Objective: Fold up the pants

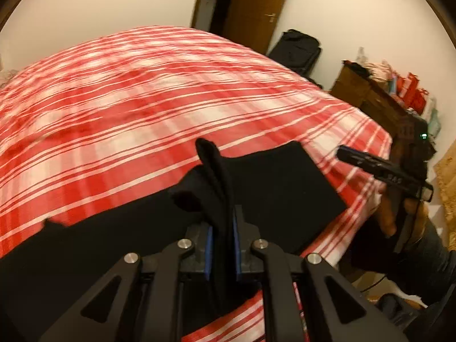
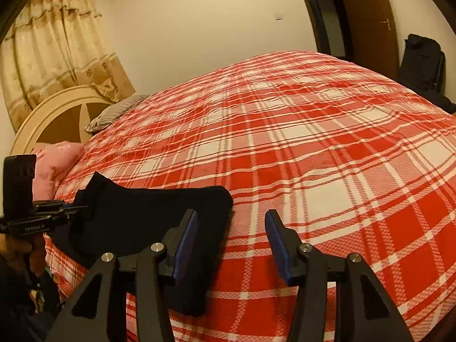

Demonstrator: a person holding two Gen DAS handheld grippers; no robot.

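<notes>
pants [image 1: 285,193] on plaid bedspread [image 1: 142,108], black, bunched.
pinched in left gripper [image 1: 222,245]; right gripper [image 2: 230,245] spread apart, grasping nothing.

Black pants [image 1: 285,188]; red-and-white plaid bedspread [image 2: 313,142].

1. The pants [image 2: 148,213] are black matt cloth, soft and without sheen.
2. The bedspread [image 2: 313,156] is woven cloth in red and white plaid, with a ribbed, slightly rough face.
3. The left tongs [image 1: 222,245] are matt black plastic, with shiny metal pins and blue rubbery pads [image 1: 209,252].
4. The door [image 1: 256,5] at the far side is smooth brown wood.
</notes>
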